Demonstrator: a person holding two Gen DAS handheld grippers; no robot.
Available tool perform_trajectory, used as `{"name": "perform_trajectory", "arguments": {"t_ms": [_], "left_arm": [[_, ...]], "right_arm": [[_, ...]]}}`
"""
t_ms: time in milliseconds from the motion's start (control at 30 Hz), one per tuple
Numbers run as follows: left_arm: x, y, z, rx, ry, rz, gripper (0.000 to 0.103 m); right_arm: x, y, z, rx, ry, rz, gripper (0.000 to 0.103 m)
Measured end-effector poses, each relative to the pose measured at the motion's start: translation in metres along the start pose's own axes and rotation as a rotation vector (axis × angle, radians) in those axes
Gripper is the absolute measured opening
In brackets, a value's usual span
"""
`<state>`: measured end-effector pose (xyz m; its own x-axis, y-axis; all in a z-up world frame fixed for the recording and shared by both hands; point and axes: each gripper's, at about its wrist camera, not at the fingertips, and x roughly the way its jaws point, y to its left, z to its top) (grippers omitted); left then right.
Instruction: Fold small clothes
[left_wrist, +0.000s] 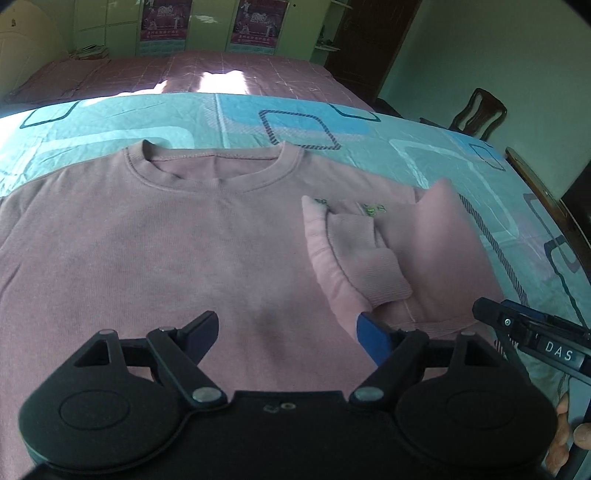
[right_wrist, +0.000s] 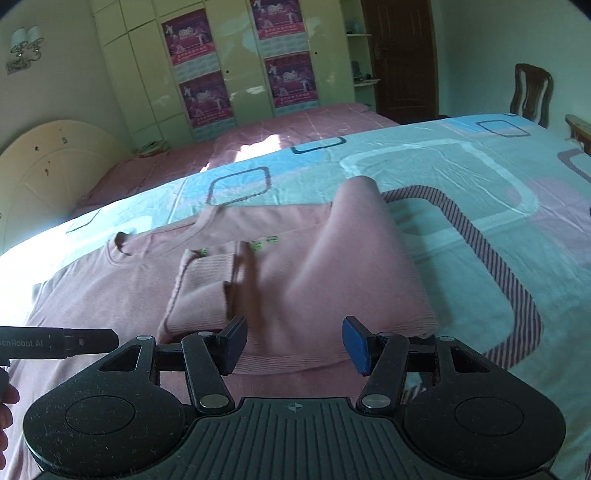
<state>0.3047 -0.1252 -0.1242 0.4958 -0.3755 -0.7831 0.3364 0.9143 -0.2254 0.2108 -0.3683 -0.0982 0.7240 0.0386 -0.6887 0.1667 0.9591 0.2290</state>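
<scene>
Hovering with jaws apart, each hand-held gripper (left_wrist: 286, 338) (right_wrist: 295, 345) holds nothing above the sweatshirt (left_wrist: 147, 240).

Each hand-held gripper (left_wrist: 286, 334) (right_wrist: 295, 345) is black plastic with silver rivets, one blue pad and one black.

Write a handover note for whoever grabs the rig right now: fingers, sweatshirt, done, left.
Left gripper: fingers open, nothing between them, over the sweatshirt's lower front.
Right gripper: fingers open, over the hem of the folded side, not gripping it.
Pink sweatshirt: flat on the patterned sheet, collar away from you.
Done: right side folded in over the body, its sleeve cuff lying on top.
Left: left side and sleeve look unfolded; its edge runs out of view. Fold it in, then fold bottom up.
</scene>
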Motion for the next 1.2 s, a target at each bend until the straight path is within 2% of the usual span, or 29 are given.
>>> {"name": "perform_trajectory", "arguments": {"t_ms": [133,233,267,333,433,500,600,800,967,1000,1067,1200], "left_arm": [[0.015,-0.04,-0.006,0.172,-0.015,0.014,0.077],[0.035,-0.052,-0.01,0.212,0.003,0.032,0.066],[0.042,-0.051,-0.009,0.201,0.011,0.036,0.059],[0.049,-0.047,-0.007,0.175,-0.006,0.052,0.058],[0.052,-0.041,-0.001,0.144,-0.044,0.059,0.049],[0.05,-0.038,0.005,0.119,-0.087,0.047,0.024],[0.045,-0.029,0.016,0.054,-0.131,0.032,0.012],[0.003,-0.005,0.033,-0.047,-0.287,0.003,0.01],[-0.028,0.029,0.036,-0.1,-0.373,0.05,0.01],[-0.03,0.036,0.034,-0.104,-0.376,0.073,0.01],[-0.029,0.051,0.028,-0.124,-0.354,0.104,0.01],[-0.015,0.074,0.012,-0.176,-0.291,0.151,0.008]], "right_arm": [[-0.01,-0.023,-0.007,0.045,0.009,-0.027,0.057],[-0.015,-0.035,-0.013,0.053,0.013,-0.049,0.057],[-0.016,-0.038,-0.014,0.056,0.014,-0.054,0.057],[-0.016,-0.044,-0.016,0.065,0.016,-0.072,0.057],[-0.013,-0.052,-0.019,0.07,0.028,-0.095,0.057],[-0.01,-0.056,-0.021,0.072,0.041,-0.106,0.057],[-0.001,-0.053,-0.021,0.069,0.051,-0.099,0.057],[0.025,-0.043,-0.012,0.079,0.044,-0.082,0.057],[0.044,-0.034,-0.001,0.079,0.033,-0.079,0.056],[0.047,-0.033,0.0,0.076,0.031,-0.078,0.052],[0.051,-0.029,0.002,0.065,0.042,-0.061,0.014],[0.053,-0.028,0.0,0.045,0.038,-0.091,0.01]]}}
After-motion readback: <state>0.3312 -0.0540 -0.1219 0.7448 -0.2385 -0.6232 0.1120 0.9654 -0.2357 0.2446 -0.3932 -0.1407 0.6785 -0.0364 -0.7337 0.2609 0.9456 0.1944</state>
